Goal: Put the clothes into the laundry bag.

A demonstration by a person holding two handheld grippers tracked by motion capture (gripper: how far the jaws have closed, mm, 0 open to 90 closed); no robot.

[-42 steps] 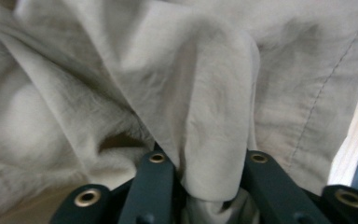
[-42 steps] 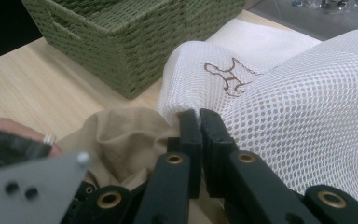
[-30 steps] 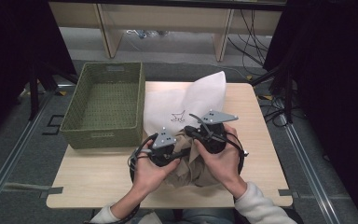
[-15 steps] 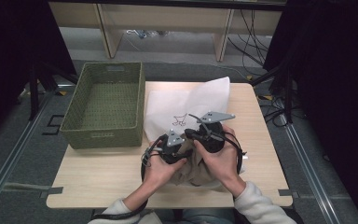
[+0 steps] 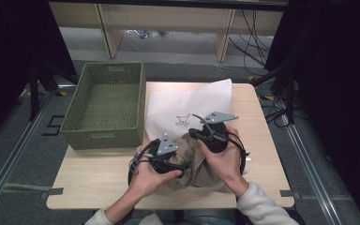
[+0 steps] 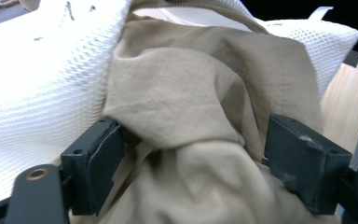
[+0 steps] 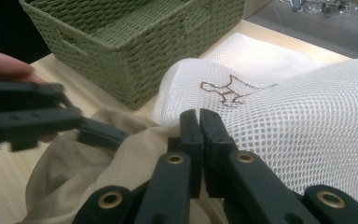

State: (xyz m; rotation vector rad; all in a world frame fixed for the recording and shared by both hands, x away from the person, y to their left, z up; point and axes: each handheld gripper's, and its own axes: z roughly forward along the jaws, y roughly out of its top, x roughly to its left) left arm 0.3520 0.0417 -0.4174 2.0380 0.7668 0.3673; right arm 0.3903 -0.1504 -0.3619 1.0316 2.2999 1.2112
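Two hands work close together at the near middle of the tabletop (image 5: 93, 187) in the high view, where the beige garment (image 5: 192, 161) lies bunched, half inside the mouth of the white mesh bag (image 5: 187, 105). A second ago the left gripper (image 5: 165, 157) sat a little farther left; it has since slid in toward the right gripper (image 5: 212, 133) and dipped. The green basket (image 5: 104, 105) stands untouched at the left.

In the left gripper view, the fingers (image 6: 93, 163) have just been opening and now stand wide apart, with a fold of the garment (image 6: 191, 116) bulging between them but not pinched. I judge this as a release to take a fresh hold and push the cloth deeper into the bag (image 6: 42, 79).

In the right gripper view, the fingers (image 7: 200, 140) are pressed shut at the bag's (image 7: 303, 130) edge; they seem to clamp its mesh rim, though the pinched part is hidden behind them.

How much garment is already inside stays hidden under the hands, and the bag's opening cannot be traced fully.
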